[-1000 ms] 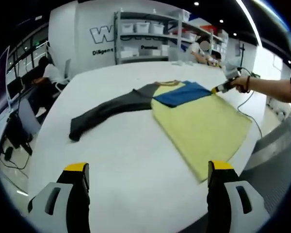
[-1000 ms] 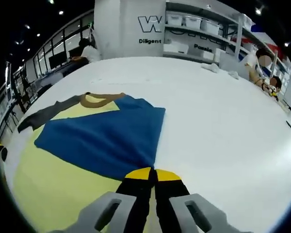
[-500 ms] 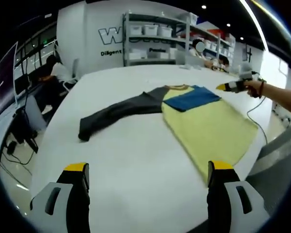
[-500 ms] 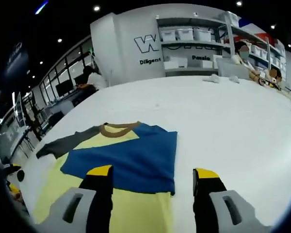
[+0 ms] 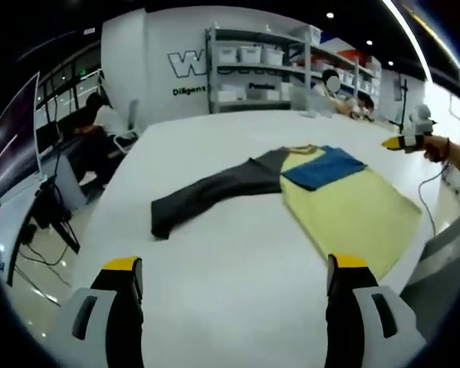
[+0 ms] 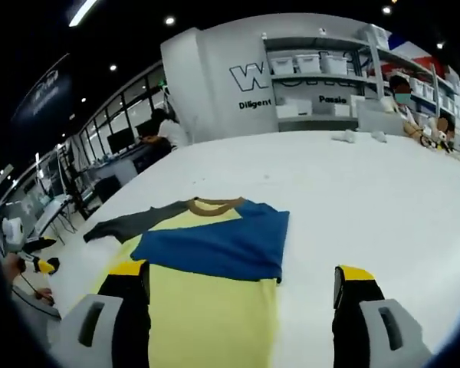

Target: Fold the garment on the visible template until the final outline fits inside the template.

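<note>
Garment (image 5: 333, 203) lies flat on the white table (image 5: 230, 276), toward the table's right side as the left gripper view has it. Its yellow body (image 6: 207, 322) is spread out, and one blue sleeve (image 6: 222, 241) is folded across the chest below the brown collar (image 6: 213, 204). The other sleeve, dark grey (image 5: 211, 192), is stretched out straight, away from the body and onto bare tabletop.

Left gripper (image 5: 230, 303) hangs clear above the near table surface, jaws spread wide, nothing between them. Right gripper (image 6: 241, 307) is likewise spread wide and holds nothing; it is poised over the yellow body, just short of the folded sleeve's lower edge.

Beyond the table stand a shelving unit (image 5: 253, 65) with white bins and a wall with lettering. A person (image 5: 100, 126) sits at a desk off the far left edge.
</note>
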`<action>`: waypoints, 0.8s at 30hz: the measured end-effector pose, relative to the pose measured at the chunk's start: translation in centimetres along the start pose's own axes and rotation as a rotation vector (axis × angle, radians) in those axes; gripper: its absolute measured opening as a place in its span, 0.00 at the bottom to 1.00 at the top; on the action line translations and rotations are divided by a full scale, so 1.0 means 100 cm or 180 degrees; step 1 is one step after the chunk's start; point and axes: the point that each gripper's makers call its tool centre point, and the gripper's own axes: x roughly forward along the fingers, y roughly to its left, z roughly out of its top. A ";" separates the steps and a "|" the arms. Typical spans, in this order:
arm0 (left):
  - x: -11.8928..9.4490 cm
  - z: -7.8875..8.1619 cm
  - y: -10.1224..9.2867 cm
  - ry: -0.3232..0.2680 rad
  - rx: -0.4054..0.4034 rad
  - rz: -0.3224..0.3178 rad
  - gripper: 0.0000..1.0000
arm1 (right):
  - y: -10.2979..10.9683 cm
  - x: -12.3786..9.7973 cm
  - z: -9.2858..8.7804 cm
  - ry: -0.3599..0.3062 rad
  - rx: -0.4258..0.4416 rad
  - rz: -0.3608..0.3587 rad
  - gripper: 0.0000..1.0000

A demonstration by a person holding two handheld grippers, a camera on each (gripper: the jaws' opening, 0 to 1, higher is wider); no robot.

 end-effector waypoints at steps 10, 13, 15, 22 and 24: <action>0.010 0.002 0.040 -0.0059 -0.0394 0.0213 0.93 | 0.013 -0.030 -0.009 0.0090 -0.0221 0.0079 0.99; 0.015 0.004 0.051 -0.0086 -0.0565 0.0245 0.90 | 0.012 -0.034 -0.013 0.0119 -0.0240 0.0053 0.99; 0.019 0.008 0.059 -0.0132 -0.0685 0.0275 0.89 | 0.014 -0.036 -0.016 0.0141 -0.0219 0.0065 0.99; 0.038 0.014 0.082 -0.0089 -0.0850 0.0328 0.87 | 0.006 -0.038 -0.025 0.0190 -0.0189 -0.0023 0.97; 0.042 0.017 0.087 -0.0112 -0.0845 0.0351 0.86 | 0.004 -0.039 -0.027 0.0205 -0.0196 -0.0032 0.98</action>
